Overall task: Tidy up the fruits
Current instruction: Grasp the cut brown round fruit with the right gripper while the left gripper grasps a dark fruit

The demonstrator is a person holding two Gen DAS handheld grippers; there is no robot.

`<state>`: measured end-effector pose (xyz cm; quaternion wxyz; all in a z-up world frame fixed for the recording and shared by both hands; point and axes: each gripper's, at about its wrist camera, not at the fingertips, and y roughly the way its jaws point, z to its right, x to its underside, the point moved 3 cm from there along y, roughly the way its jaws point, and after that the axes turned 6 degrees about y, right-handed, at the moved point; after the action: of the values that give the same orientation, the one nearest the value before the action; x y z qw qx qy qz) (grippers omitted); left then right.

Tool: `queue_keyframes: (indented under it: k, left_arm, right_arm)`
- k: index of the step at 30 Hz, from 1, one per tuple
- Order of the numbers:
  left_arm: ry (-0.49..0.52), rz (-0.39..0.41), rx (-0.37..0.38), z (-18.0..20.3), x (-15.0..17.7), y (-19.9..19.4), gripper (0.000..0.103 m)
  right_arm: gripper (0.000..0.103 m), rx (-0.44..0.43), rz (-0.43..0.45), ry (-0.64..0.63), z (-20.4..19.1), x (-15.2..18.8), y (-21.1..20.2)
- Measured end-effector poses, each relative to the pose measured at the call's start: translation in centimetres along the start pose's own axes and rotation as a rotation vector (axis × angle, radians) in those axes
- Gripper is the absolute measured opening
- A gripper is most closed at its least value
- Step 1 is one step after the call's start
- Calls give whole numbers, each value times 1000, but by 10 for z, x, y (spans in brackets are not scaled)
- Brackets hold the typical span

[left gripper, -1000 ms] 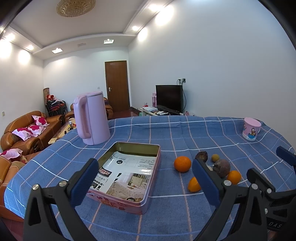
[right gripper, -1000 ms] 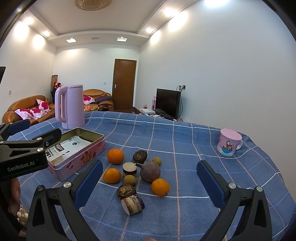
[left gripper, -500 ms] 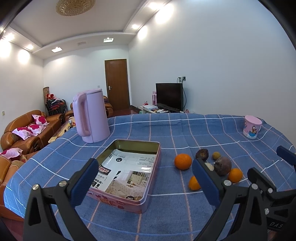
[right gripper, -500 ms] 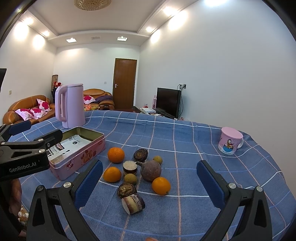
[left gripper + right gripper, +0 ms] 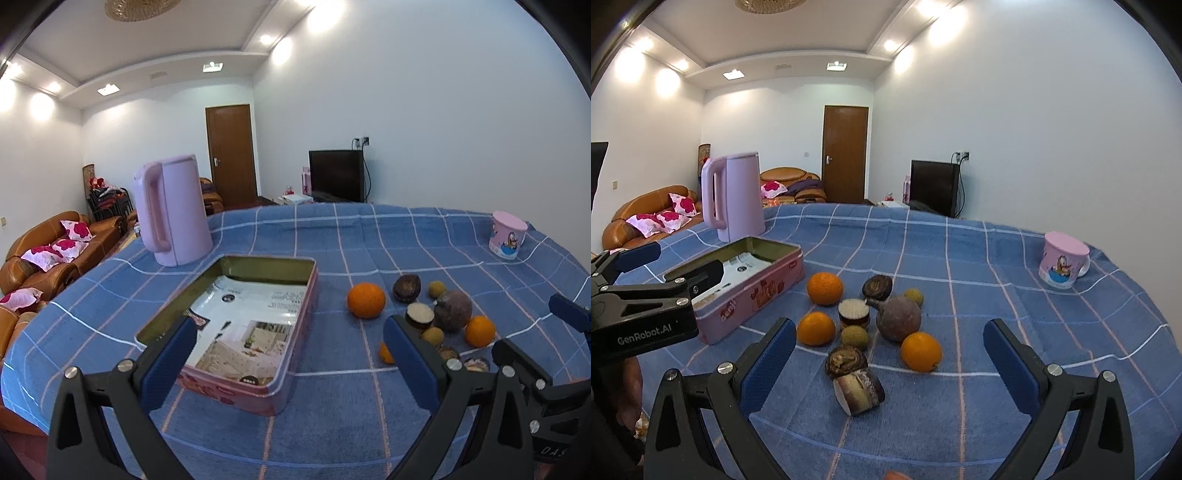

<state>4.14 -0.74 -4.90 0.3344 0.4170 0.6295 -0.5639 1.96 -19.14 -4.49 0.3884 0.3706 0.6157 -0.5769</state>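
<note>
Likely firm, rollable round orange fruit [image 5: 824, 288] beside pink rectangular metal tin [image 5: 753, 291]: grip mid-sides; both tongs, left gripper [image 5: 288, 354] and right gripper [image 5: 890, 354], released.

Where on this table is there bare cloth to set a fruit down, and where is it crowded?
Bare cloth lies between the fruit cluster and the pink mug, and beyond the tin toward the kettle. It is crowded between tin and cluster.

Tablecloth [image 5: 979, 258]: woven blue cloth, matt, pale checked lines. Tin box [image 5: 291, 384]: metal, glossy pink outside, brassy sheen on inner walls; printed paper sheet [image 5: 255, 317] lying inside, slightly shiny. Oranges [image 5: 824, 288]: smooth skin, soft shine. Dark round fruit [image 5: 898, 318]: dull, rough. Kettle [image 5: 733, 195]: smooth lilac plastic, satin. Gripper fingers [image 5: 768, 358]: matt black plastic, ribbed blue pads.
</note>
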Motion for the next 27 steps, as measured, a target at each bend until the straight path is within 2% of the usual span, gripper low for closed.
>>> queue_keyframes:
  k: [5, 7, 9, 14, 15, 19, 20, 24, 27]
  left_arm:
    - [6, -47, 33, 7, 11, 13, 103]
    - [0, -66, 41, 8, 15, 18, 103]
    - [-7, -72, 43, 8, 16, 21, 103]
    - [-11, -78, 65, 11, 19, 21, 103]
    - [-9, -80, 67, 11, 19, 22, 103]
    - [-4, -88, 86, 15, 19, 21, 103]
    - [-2, -88, 91, 17, 19, 21, 103]
    - [12, -101, 122, 26, 18, 22, 103]
    - [26, -112, 148, 37, 17, 24, 103]
  right_arm:
    - [101, -27, -57, -15, -1, 10, 15]
    - [97, -38, -89, -24, -2, 14, 22]
    - [83, -55, -124, -33, -4, 18, 28]
    - [78, -67, -199, -31, -3, 23, 39]
    - [69, -84, -226, -24, -2, 24, 43]
    - [47, -139, -292, -22, -2, 30, 50]
    - [41, -159, -299, -27, -3, 31, 49]
    - [41, -176, -249, -9, 3, 31, 40]
    - [41, -124, -197, 7, 18, 26, 32]
